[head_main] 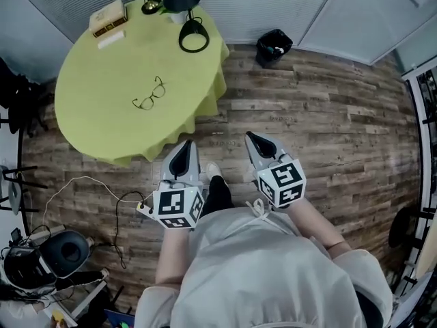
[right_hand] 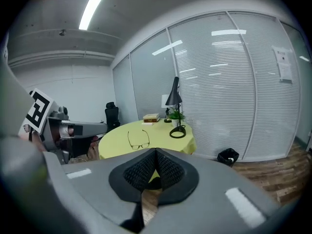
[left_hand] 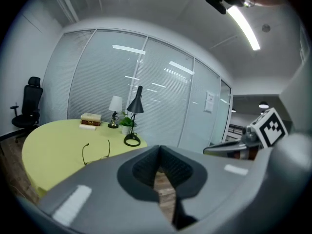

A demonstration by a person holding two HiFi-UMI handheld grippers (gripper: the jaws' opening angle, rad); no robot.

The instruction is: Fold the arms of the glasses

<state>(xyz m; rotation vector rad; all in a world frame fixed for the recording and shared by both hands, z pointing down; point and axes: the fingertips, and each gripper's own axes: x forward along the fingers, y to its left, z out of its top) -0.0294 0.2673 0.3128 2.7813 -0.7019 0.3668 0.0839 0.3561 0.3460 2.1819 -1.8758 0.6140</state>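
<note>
The folding has not begun; judging by where things stand, this is the approach. The glasses (head_main: pixel 149 94) lie on the yellow-green tabletop (head_main: pixel 95 67), a little near of its middle and well apart from the books (head_main: pixel 109 18) and the black desk lamp (head_main: pixel 188 12) at its far edge. Their 2 arms (right_hand: pixel 129 139) stand swung out, pointing toward the far side.

The left tool (head_main: pixel 183 147) and the right tool (head_main: pixel 251 137) are held side by side over the wooden floor, just off the near right edge of the cloth and well short of the glasses. Each has its jaws pressed together with nothing between them; only floor shows past the pads.

The next move, as I judge it, calls for bringing both tools in over the tabletop and parting the jaws. 1 tool can then steady the frame at the front while the other swings an arm inward at its hinge. The wire looks thin and light, so it will likely slide on the cloth if pushed unheld.

The hinges and lenses are too small to make out here. Each tool's own body covers the near part of the tabletop in its view, and the marker cubes cover the person's hands.
</note>
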